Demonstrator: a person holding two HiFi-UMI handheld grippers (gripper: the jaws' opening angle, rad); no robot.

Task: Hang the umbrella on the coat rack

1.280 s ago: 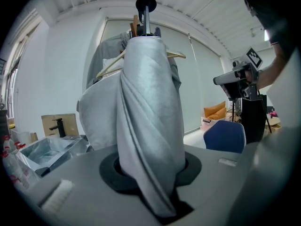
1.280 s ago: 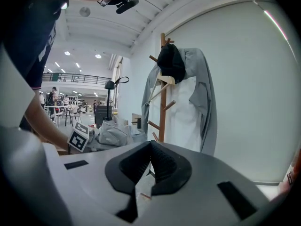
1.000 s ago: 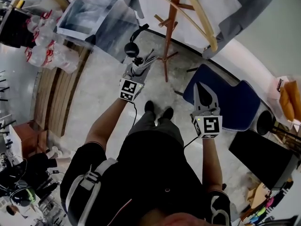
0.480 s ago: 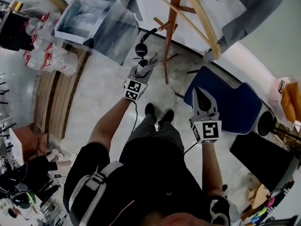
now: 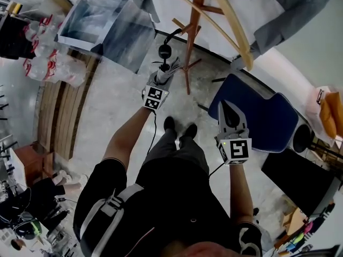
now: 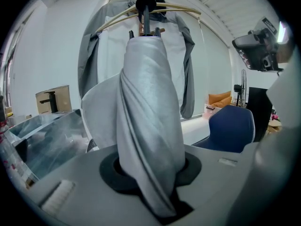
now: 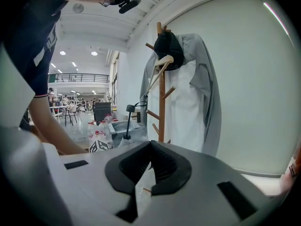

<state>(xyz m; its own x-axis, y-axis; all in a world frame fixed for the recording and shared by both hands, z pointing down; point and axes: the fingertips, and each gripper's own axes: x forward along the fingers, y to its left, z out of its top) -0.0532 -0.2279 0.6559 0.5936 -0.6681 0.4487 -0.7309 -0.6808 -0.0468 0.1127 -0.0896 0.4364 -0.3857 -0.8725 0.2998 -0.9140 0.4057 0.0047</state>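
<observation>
**Umbrella poised short of the rack, held only by its cloth**

A person's left gripper (image 5: pixel 162 77) has its jaws clamped on the rolled grey canopy of a folded umbrella (image 6: pixel 148 121). The umbrella's black handle and wrist strap (image 5: pixel 172 33) point toward the wooden coat rack (image 5: pixel 192 42). It is in the air near the rack's lower pegs (image 5: pixel 182 24) and hangs from none of them. The right gripper (image 5: pixel 225 106) hovers empty over a blue chair (image 5: pixel 262 116), jaw tips together.

The likeliest upset is a slip: the jaws pinch loose fabric rather than the shaft, so the umbrella could slide or twist as it tilts. The thin strap may also miss a peg, or a misjudged push could rock the rack, which already bears a grey coat (image 7: pixel 207 102).
</observation>
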